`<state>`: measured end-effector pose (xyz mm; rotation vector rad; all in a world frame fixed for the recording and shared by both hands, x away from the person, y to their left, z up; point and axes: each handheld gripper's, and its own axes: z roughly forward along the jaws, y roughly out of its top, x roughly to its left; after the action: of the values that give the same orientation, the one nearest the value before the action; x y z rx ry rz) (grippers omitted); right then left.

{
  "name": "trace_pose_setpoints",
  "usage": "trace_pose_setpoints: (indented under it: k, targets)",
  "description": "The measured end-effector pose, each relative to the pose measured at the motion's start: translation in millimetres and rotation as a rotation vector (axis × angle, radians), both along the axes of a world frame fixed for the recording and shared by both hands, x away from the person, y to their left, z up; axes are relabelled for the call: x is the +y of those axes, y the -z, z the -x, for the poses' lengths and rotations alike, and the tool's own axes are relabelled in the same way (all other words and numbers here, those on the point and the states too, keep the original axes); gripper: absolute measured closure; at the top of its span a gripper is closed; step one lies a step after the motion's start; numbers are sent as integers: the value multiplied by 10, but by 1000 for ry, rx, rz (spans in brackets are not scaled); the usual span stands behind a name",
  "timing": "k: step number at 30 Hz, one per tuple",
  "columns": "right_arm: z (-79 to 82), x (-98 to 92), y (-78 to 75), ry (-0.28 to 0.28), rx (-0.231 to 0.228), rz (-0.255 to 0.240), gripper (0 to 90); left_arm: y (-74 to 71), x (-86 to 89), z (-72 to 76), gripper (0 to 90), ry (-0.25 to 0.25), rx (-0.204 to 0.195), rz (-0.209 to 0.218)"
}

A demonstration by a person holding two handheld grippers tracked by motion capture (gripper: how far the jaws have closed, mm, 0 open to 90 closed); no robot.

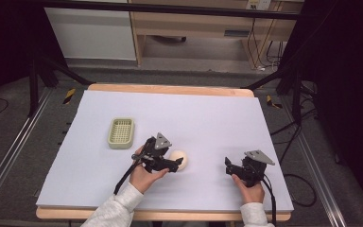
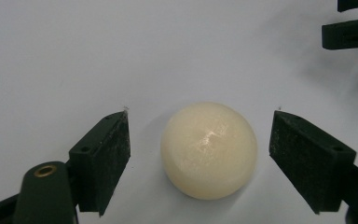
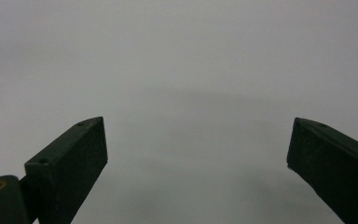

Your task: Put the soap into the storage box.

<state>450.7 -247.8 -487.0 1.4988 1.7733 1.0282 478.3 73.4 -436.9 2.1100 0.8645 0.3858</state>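
Observation:
A cream, rounded soap-like lump (image 1: 178, 159) lies on the pale mat near the table's middle front. My left gripper (image 1: 175, 164) reaches it from the left, and the lump (image 2: 209, 150) sits between its two black pads with a gap on each side, so the gripper (image 2: 200, 140) is open around it without touching. My right gripper (image 1: 228, 166) rests on the mat to the right, a hand's width from the lump. Its jaws (image 3: 198, 149) stand wide apart with bare mat between them. The right gripper's fingertips (image 2: 349, 33) show at the far upper right of the left gripper view.
A pale green slotted soap dish (image 1: 121, 133) lies on the mat, up and left of the left gripper. The pale mat (image 1: 208, 118) covers a wooden table, with open mat beyond and between the grippers. Dark stands and cables flank the table.

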Motion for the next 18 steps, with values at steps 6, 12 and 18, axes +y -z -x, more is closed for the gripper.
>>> trace_pose_setpoints:
  k: [6,12,18]
  targets:
    - [0,1,0,-1,0,1,53,35,-49,-15,189,5,13,-17]
    - [-4,-3,0,0,3,-1,50,69,-79,-31,183,14,28,-44]
    - [-4,-3,0,0,4,-2,51,91,-106,-37,184,20,36,-50]
